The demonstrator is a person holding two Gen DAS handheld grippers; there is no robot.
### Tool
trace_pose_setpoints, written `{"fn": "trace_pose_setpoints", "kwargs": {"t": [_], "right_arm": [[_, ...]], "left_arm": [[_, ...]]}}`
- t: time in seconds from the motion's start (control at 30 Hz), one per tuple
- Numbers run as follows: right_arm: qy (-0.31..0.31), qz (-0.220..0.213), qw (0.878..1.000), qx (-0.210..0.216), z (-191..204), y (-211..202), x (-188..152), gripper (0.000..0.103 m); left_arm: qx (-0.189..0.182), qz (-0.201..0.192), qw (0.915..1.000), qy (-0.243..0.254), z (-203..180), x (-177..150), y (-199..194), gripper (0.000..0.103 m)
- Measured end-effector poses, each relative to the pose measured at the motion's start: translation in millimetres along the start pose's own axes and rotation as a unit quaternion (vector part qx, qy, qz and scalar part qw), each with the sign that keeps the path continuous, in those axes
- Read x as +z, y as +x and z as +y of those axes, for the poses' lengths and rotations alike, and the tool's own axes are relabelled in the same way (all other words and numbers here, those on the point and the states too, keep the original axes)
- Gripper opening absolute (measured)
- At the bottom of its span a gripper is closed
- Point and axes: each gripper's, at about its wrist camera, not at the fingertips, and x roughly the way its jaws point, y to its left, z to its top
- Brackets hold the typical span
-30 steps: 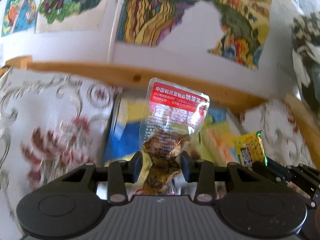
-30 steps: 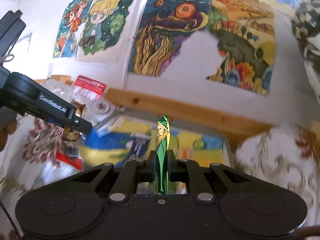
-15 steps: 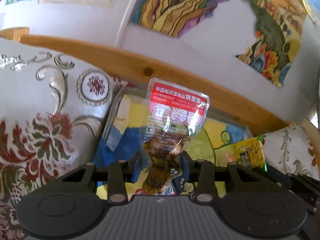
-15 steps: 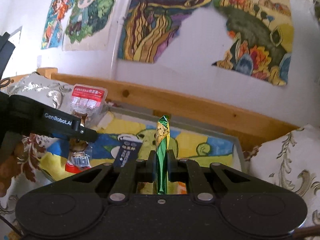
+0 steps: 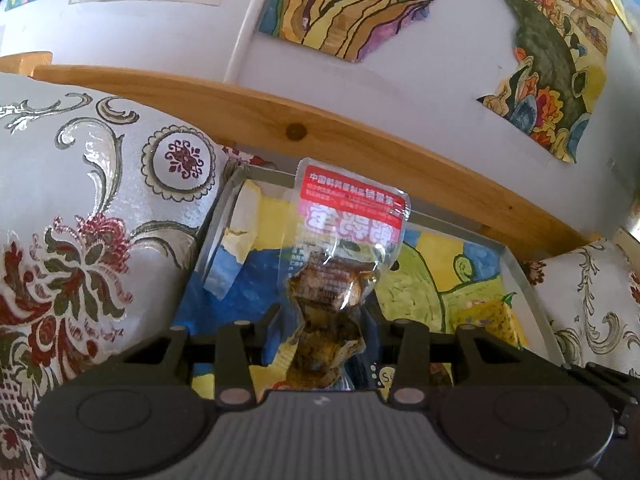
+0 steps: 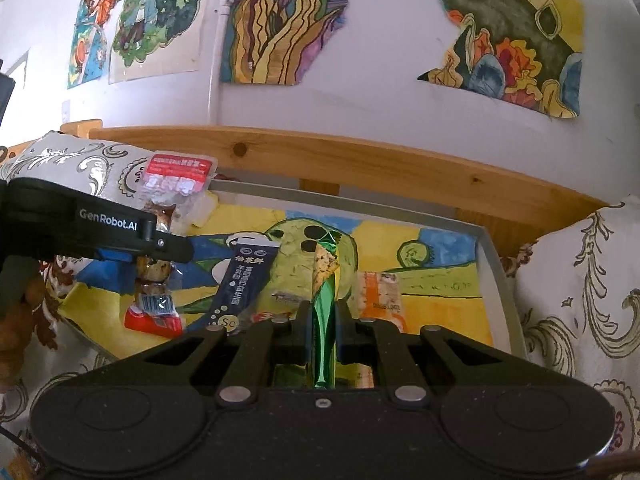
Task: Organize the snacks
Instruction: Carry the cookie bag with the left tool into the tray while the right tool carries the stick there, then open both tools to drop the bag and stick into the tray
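My left gripper (image 5: 323,322) is shut on a clear snack pouch (image 5: 340,264) with a red label and brown contents, held upright over the left part of a grey tray (image 5: 448,224) lined with a painted sheet. In the right wrist view the same left gripper (image 6: 158,242) holds that pouch (image 6: 176,184) at the tray's left end. My right gripper (image 6: 324,314) is shut on a thin green and yellow packet (image 6: 325,280), held edge-on above the tray (image 6: 490,256). The yellow packet (image 5: 494,318) shows low right in the left wrist view.
Inside the tray lie a dark blue stick packet (image 6: 242,284) and an orange and white packet (image 6: 378,296). Patterned cushions (image 5: 80,216) (image 6: 580,300) flank the tray on both sides. A wooden rail (image 6: 360,160) and a wall with paintings stand behind it.
Both grippers have moved forward and down toward the tray, each still holding its packet; the tray and its contents now fill more of both views.
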Motion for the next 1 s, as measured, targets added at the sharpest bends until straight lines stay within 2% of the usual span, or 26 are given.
{"fn": "trace_pose_setpoints", "kwargs": {"t": [0.13,0.17,0.23,0.3,0.37,0.63,0.87,0.93,1.0], "right_arm": [[0.003,0.005,1.0,-0.002,-3,-1,0,0.014],[0.005,0.005,1.0,-0.006,-3,-1,0,0.019],[0.011,0.002,1.0,-0.01,-6,-4,0,0.022],[0.014,-0.001,1.0,-0.012,-8,-6,1,0.026],[0.012,-0.005,1.0,-0.016,-9,-10,3,0.034],[0.017,-0.028,0.999,-0.027,-14,-34,9,0.062],[0.02,-0.056,0.998,-0.035,-14,-70,18,0.097],[0.025,-0.066,0.997,-0.037,-15,-83,19,0.102],[0.026,-0.074,0.996,-0.037,-15,-95,19,0.102]], "left_arm": [[0.009,-0.001,0.9999,-0.007,1,-1,2,0.051],[0.015,-0.002,0.9998,-0.01,1,-2,2,0.054],[0.024,-0.007,0.9995,-0.018,3,-4,0,0.064],[0.026,-0.01,0.9994,-0.019,3,-6,-2,0.068],[0.029,-0.016,0.9994,-0.013,0,-7,-6,0.08],[0.041,-0.047,0.998,0.011,-14,-6,-35,0.101],[0.036,-0.068,0.9968,0.019,-18,-8,-72,0.102],[0.038,-0.072,0.9965,0.02,-18,-9,-83,0.103],[0.041,-0.075,0.9961,0.021,-19,-12,-92,0.103]]}}
